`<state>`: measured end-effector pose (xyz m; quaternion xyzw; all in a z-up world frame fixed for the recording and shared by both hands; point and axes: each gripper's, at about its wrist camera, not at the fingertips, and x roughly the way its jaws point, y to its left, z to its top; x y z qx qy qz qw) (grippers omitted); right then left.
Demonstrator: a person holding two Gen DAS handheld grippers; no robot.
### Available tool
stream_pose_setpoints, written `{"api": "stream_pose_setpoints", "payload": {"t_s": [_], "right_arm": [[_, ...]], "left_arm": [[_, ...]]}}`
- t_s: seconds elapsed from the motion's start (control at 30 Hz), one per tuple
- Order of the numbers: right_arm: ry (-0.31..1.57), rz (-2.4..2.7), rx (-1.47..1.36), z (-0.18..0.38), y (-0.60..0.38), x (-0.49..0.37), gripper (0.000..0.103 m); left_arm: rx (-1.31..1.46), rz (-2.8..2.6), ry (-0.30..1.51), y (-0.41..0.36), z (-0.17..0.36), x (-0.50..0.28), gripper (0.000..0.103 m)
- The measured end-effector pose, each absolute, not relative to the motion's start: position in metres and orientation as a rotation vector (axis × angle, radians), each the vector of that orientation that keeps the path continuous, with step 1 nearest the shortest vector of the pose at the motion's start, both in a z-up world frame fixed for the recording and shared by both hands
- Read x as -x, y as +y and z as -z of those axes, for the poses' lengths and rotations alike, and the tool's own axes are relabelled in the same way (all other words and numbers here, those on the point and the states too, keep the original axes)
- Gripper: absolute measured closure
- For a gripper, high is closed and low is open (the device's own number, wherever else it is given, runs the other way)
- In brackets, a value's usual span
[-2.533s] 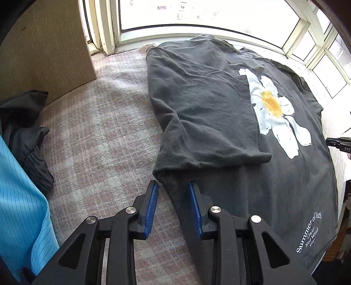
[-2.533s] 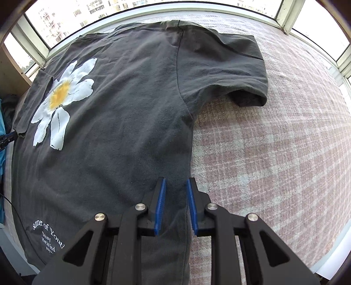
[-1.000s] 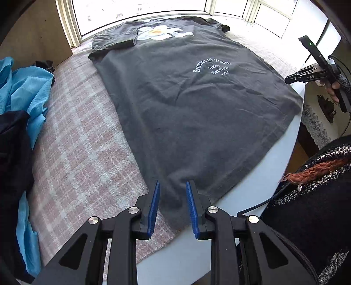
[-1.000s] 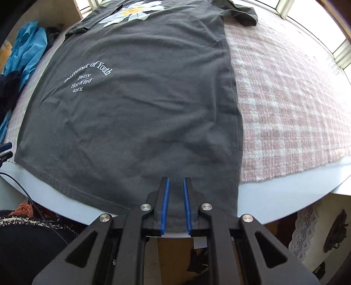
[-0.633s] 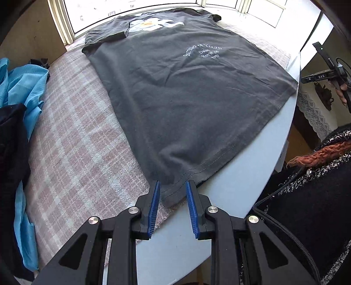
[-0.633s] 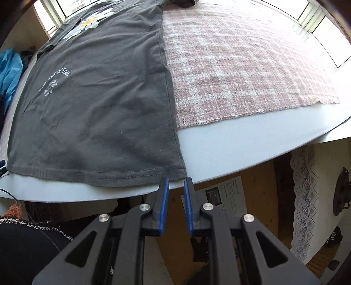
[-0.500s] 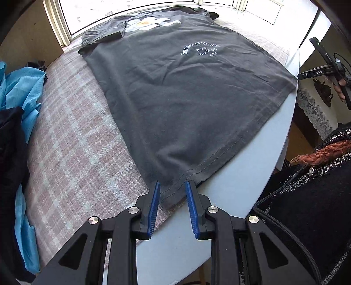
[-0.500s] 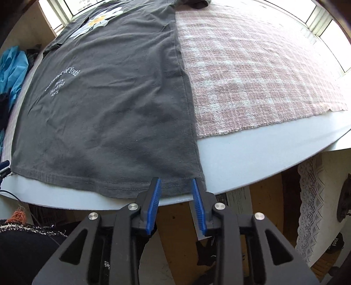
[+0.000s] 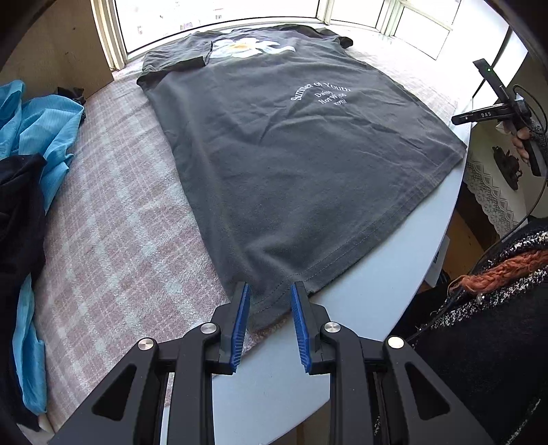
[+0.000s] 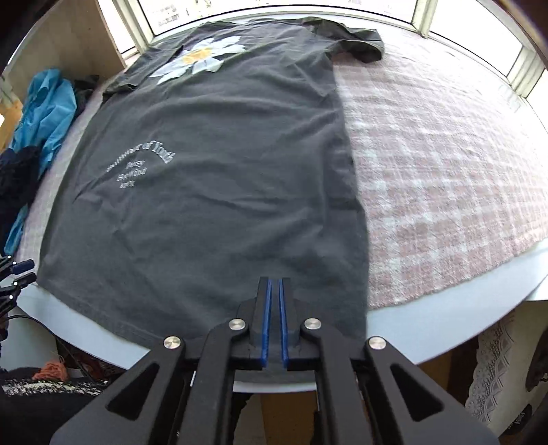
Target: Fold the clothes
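Since half a second ago my right claw [image 10: 275,287] has pressed nearly together low over the hem. Leftmost lies a blue garment [image 9: 41,126] in a heap; my left claw [image 9: 269,301] stands spread, straddling the near hem corner of the dark T-shirt [image 9: 291,154], spread flat on the tabletop [image 9: 359,308]. Whether the right one pinches cloth, I cannot tell. Soft, light, limp fabric: I'd grip both hem corners.

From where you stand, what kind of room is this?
Probably a home, by a bay window: a T-shirt lies flat on a plaid cloth over a table, with more clothes heaped alongside.
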<state>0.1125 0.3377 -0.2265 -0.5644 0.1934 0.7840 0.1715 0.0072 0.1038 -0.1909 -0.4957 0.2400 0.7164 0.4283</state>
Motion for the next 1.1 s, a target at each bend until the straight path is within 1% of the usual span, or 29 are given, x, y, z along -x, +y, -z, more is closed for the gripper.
{"api": "stream_pose_setpoints", "payload": {"t_s": [0.1, 0.2, 0.23, 0.33, 0.57, 0.63, 0.83, 0.93, 0.97, 1.1], "right_arm": [[0.581, -2.347, 1.662, 0.215, 0.306, -0.038, 0.099], [0.536, -2.521, 1.744, 0.210, 0.241, 0.011, 0.099], [0.510, -2.575, 1.792, 0.207, 0.215, 0.023, 0.099], [0.355, -2.659, 1.939, 0.216, 0.149, 0.051, 0.099], [0.174, -2.692, 2.063, 0.224, 0.094, 0.049, 0.099], [0.123, -2.697, 2.093, 0.226, 0.080, 0.047, 0.097], [-0.037, -2.705, 2.183, 0.231, 0.039, 0.042, 0.097], [-0.004, -2.664, 2.217, 0.232, 0.042, 0.041, 0.098], [0.015, -2.647, 2.227, 0.233, 0.045, 0.041, 0.101], [0.110, -2.557, 2.274, 0.233, 0.063, 0.037, 0.101]], "left_arm": [[1.229, -1.792, 0.572, 0.110, 0.192, -0.002, 0.079], [1.221, -1.779, 0.575, 0.110, 0.193, -0.002, 0.079], [1.222, -1.782, 0.581, 0.108, 0.193, -0.003, 0.079], [1.231, -1.792, 0.573, 0.098, 0.194, -0.006, 0.079], [1.217, -1.753, 0.581, 0.084, 0.199, -0.014, 0.079], [1.210, -1.739, 0.580, 0.080, 0.200, -0.017, 0.079], [1.212, -1.738, 0.551, 0.067, 0.204, -0.010, 0.079], [1.194, -1.725, 0.554, 0.068, 0.205, -0.008, 0.079], [1.188, -1.720, 0.557, 0.068, 0.206, -0.007, 0.079], [1.181, -1.688, 0.595, 0.073, 0.213, -0.008, 0.079]]}}
